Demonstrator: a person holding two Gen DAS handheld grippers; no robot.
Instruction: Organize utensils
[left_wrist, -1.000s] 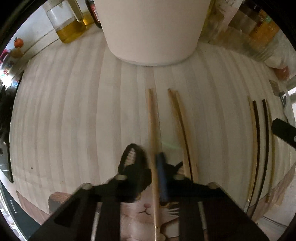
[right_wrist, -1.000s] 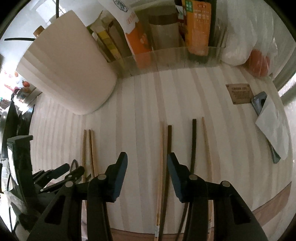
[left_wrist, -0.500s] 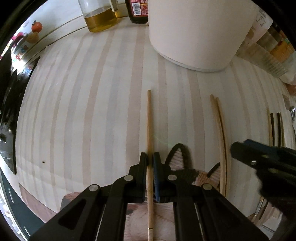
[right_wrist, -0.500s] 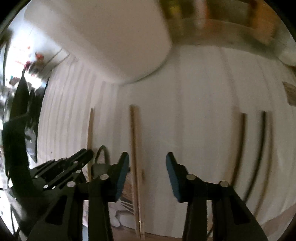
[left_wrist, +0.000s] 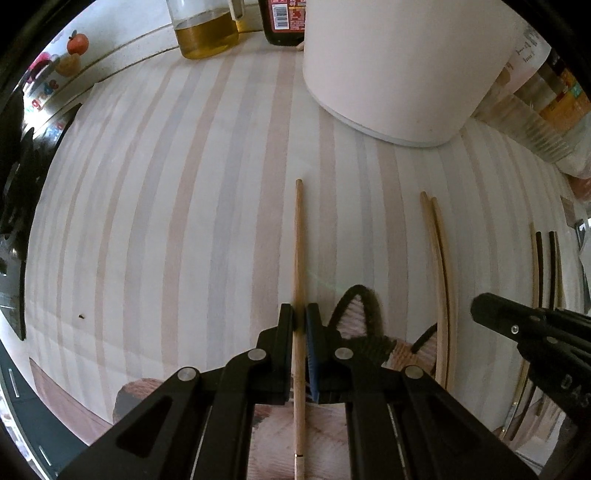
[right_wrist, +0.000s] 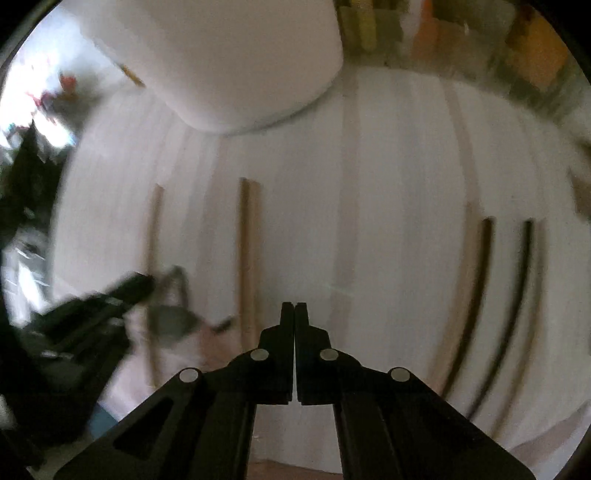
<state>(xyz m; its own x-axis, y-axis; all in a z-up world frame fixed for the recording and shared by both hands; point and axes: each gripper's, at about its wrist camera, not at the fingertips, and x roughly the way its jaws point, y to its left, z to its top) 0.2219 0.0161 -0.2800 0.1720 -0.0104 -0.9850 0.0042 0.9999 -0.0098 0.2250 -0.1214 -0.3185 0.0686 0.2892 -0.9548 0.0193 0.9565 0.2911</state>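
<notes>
Striped cloth (left_wrist: 184, 221): pale, with beige and grey bands, it covered the worktop and carried everything listed below.

White cylindrical container (left_wrist: 399, 66): it stood upright at the far edge of the cloth, with its base on the fabric.

Oil jar (left_wrist: 207, 29) and dark bottle (left_wrist: 284, 22): these stood beyond the cloth, to the left of the container.

Left gripper (left_wrist: 299, 314): it pointed down at the cloth, its fingers pinching a single light wooden chopstick (left_wrist: 299, 251). The stick ran straight away from the camera between the pads and lay along the cloth.

Right gripper (right_wrist: 294, 312): its fingers were pressed together with nothing between them, over a bare stretch of cloth. This view was blurred.

Pair of light wooden chopsticks (left_wrist: 439, 266): these lay side by side, touching, to the right of the pinched stick and well apart from it.

Dark chopsticks (right_wrist: 495, 295): two black sticks lay parallel farther right, with pale sticks close beside them; the blur hid their count.

Cat-face mat (left_wrist: 362, 325): a dark ear showed just right of the left gripper's fingers.
</notes>
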